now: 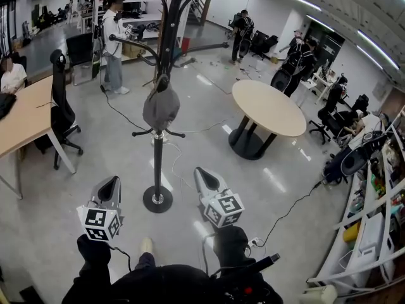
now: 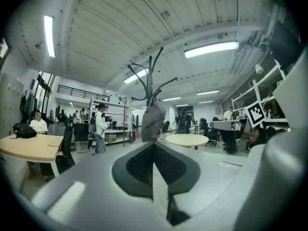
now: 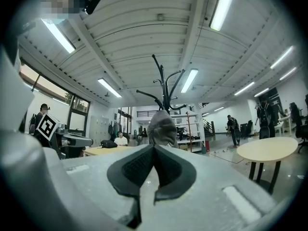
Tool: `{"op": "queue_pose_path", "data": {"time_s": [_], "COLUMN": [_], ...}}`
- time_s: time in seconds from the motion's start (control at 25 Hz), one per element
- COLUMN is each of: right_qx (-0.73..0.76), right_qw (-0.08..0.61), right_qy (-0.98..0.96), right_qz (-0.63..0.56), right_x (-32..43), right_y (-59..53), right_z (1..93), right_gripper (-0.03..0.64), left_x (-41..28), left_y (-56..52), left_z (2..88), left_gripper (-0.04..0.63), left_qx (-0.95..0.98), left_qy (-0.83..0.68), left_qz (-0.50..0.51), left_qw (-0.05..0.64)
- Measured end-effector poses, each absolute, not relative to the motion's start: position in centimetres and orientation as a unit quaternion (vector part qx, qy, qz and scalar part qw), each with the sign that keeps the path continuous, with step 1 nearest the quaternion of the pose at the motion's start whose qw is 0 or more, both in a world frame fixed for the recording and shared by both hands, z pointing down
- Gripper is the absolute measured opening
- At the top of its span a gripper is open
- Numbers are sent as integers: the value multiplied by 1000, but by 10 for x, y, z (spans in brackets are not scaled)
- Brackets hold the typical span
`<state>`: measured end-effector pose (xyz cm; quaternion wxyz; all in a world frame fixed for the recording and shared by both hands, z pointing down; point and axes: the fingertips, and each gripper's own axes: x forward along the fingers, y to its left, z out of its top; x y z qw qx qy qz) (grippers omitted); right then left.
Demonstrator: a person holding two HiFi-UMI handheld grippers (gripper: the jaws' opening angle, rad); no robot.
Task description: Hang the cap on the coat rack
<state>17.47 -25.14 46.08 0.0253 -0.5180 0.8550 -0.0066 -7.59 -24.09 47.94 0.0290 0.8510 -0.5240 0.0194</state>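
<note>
A grey cap [image 1: 161, 108] hangs from a lower hook of the black coat rack [image 1: 157, 163], which stands on a round base straight ahead of me. Neither gripper touches it. In the head view my left gripper [image 1: 113, 182] sits to the left of the rack's base and my right gripper [image 1: 202, 173] to its right, both low and near me. The left gripper view shows the cap [image 2: 153, 121] on the rack [image 2: 150, 78] beyond the shut, empty left gripper [image 2: 153, 146]. In the right gripper view the cap [image 3: 161, 127] hangs past the shut, empty right gripper [image 3: 154, 148].
A round beige table [image 1: 266, 106] stands to the right of the rack. A long desk [image 1: 25, 119] and a black office chair [image 1: 61, 106] are at the left. A person [image 1: 112, 46] stands behind the rack. Cables run over the floor [image 1: 291, 211]; shelves [image 1: 373, 233] line the right.
</note>
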Motion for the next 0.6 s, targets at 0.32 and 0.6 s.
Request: {"op": "queue_pose_path", "data": {"time_s": [0.32, 0.6], "right_qx": [-510, -506], "right_qw": [14, 7], "right_qy": [860, 862], "right_qz": [-12, -22], "right_x": [170, 165], "right_y": [-227, -207], "right_z": [480, 497], "right_gripper": [2, 2], "left_x": [-78, -80], "left_y": [-224, -206], "left_z": [486, 496], "left_gripper": [3, 3], "left_qx": [849, 847], "left_qy": [-527, -530], "left_qz": [22, 27], "left_qw": [29, 33]}}
